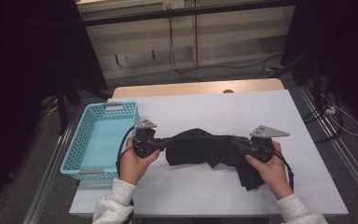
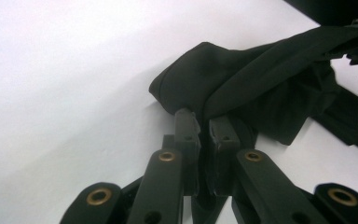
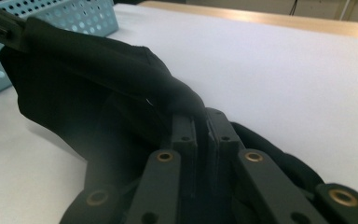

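**K:** On the white table sheet [image 1: 242,112], dead centre: black cloth [image 1: 200,147], bunched and strung between both grippers. Confirm?

**M:** Confirmed. Left gripper [image 1: 161,143] has the cloth's 9 o'clock end, right gripper [image 1: 240,144] the 3 o'clock end. Span between them looks taut along the top edge, with slack folds hanging at 5 o'clock down onto the sheet.

**K:** Left jaw state?

**M:** Clamped. In the left gripper view the two black jaws stand nearly together with a fold of the cloth [image 2: 242,79] pinched between the pads [image 2: 186,123]. Fabric rises from the jaws toward 1 o'clock, where the other gripper shows at the frame edge.

**K:** Right?

**M:** Same. Right gripper view: jaws pressed almost flush, cloth [image 3: 102,79] squeezed in the seam and running off toward 10 o'clock. More fabric is draped under and around the jaw links.

**K:** Hands?

**M:** Left hand [image 1: 137,163] wraps its gripper body from 6 o'clock, right hand [image 1: 272,170] likewise. Pale sleeves at the bottom edge. Grey three-cornered plates sit on top of both grippers.

**K:** Anything else on the table?

**M:** Light blue perforated basket [image 1: 86,140] at 9 o'clock, just beside the left gripper, not touching the cloth as far as I can tell. Its mesh wall [image 3: 70,16] shows at 11 o'clock in the right gripper view. Bare wood strip at the table's 12 o'clock edge.
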A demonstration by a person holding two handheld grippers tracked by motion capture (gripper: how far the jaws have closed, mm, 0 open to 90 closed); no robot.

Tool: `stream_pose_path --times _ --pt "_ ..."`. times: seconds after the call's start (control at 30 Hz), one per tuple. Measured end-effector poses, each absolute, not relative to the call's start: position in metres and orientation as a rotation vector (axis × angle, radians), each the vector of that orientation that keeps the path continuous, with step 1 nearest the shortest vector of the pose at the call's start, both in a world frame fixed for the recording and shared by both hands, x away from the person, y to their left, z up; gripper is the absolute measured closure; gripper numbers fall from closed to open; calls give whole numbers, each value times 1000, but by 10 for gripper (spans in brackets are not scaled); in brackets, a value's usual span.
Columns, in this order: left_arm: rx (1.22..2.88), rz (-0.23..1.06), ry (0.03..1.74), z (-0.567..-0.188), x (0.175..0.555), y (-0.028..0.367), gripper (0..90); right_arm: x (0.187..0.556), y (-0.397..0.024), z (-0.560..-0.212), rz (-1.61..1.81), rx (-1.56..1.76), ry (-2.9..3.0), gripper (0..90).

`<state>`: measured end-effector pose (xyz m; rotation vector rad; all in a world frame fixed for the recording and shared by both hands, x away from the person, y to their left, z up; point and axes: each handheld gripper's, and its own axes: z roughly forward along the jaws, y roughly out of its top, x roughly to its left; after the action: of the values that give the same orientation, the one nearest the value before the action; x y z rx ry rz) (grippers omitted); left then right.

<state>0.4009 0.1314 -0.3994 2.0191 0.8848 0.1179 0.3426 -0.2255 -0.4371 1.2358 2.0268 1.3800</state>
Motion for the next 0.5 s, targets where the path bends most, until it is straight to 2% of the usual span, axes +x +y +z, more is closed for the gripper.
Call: stream_pose_path --times 0.2,0.3,0.37,0.5 --pt "2063 153 864 -426 406 112 825 346 -233 -450 1305 1325 2038 835" --pt "2073 208 862 -431 407 110 703 347 -236 -455 1285 1349 2039 835" --pt "2050 202 871 -433 407 110 568 348 -237 -457 1277 1353 2040 834" --pt "2023 198 886 -432 406 114 383 348 -239 -458 1262 1364 2039 832"
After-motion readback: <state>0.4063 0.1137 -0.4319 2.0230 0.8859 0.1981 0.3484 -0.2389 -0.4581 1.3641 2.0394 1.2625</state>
